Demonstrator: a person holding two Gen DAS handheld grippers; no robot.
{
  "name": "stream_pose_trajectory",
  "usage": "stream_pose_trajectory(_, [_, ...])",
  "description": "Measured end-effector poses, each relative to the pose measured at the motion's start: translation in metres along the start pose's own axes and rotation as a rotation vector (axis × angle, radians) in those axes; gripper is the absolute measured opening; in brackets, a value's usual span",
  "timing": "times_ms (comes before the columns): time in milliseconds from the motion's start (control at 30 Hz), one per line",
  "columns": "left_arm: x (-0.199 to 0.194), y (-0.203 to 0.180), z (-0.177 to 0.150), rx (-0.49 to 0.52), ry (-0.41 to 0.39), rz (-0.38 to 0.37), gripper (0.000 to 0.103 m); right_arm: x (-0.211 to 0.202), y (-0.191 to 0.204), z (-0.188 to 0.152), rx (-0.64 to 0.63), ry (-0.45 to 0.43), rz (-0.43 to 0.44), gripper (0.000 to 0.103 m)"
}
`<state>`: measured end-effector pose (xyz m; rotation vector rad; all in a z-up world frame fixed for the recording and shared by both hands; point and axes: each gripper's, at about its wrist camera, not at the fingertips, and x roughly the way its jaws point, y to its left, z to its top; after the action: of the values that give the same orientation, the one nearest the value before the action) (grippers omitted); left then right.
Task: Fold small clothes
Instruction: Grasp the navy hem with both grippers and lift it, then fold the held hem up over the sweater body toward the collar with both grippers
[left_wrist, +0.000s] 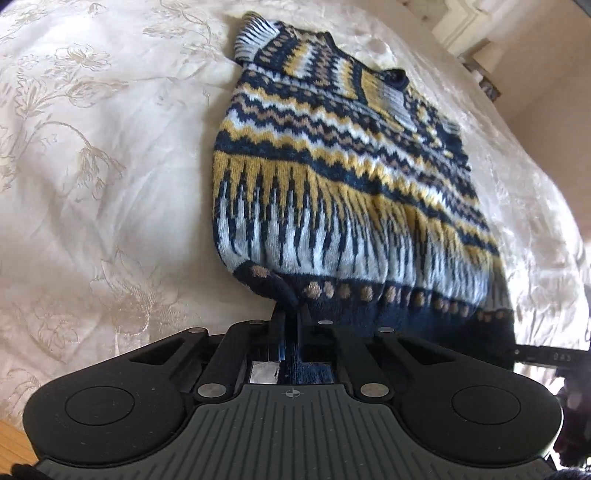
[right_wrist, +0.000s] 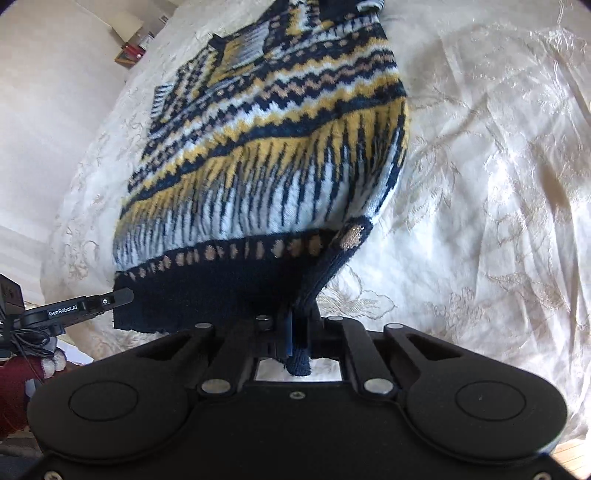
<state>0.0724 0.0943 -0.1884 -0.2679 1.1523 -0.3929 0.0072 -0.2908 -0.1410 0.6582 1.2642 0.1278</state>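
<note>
A: Where was the sweater (left_wrist: 332, 173)?

B: It lay on the cream bedspread (left_wrist: 110, 147), collar toward twelve o'clock, its navy hem lifted at six.

A: And the claws?

B: The left gripper (left_wrist: 291, 314) was clenched on one hem corner, the right gripper (right_wrist: 299, 317) on the other.

A: How would it handle?

B: It looked soft, thick, limp and not slippery; the ribbed hem corners seemed the soundest hold.

Both wrist cameras look forward, low and close, along their tools, sharing the sweater (left_wrist: 332, 177) hem.
</note>
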Motion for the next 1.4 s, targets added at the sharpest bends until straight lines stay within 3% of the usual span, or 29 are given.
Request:
stream_pose_trajectory(300, [-0.045, -0.021, 0.067, -0.015, -0.179, -0.086, 0.005, -0.051, 0.014, 0.054, 0.049, -0.190, 0.082, 0.013])
stream_pose_trajectory(700, [-0.015, -0.031, 0.196, -0.026, -0.318, -0.181, 0.005, -0.036, 0.030, 0.174, 0.129, -0.396, 0.102, 0.013])
stream_pose_trajectory(867, [0.010, -0.036, 0.236, -0.013, -0.340, -0.166, 0.005, -0.014, 0.032, 0.225, 0.111, -0.415, 0.072, 0.013])
stream_pose_trajectory(1100, [0.042, -0.042, 0.274, -0.049, -0.338, -0.112, 0.005, 0.019, 0.021, 0.288, 0.120, -0.378, 0.053, 0.013])
stream_pose_trajectory(1267, [0.070, -0.043, 0.294, -0.040, -0.307, -0.022, 0.007, 0.047, 0.015, 0.321, 0.116, -0.324, 0.021, 0.015])
stream_pose_trajectory(1367, [0.084, -0.040, 0.304, -0.047, -0.289, 0.037, 0.008, 0.061, 0.010, 0.335, 0.128, -0.310, 0.005, 0.022])
stream_pose_trajectory(1400, [0.087, -0.039, 0.307, -0.052, -0.294, 0.055, 0.013, 0.065, 0.008, 0.338, 0.134, -0.311, -0.003, 0.023])
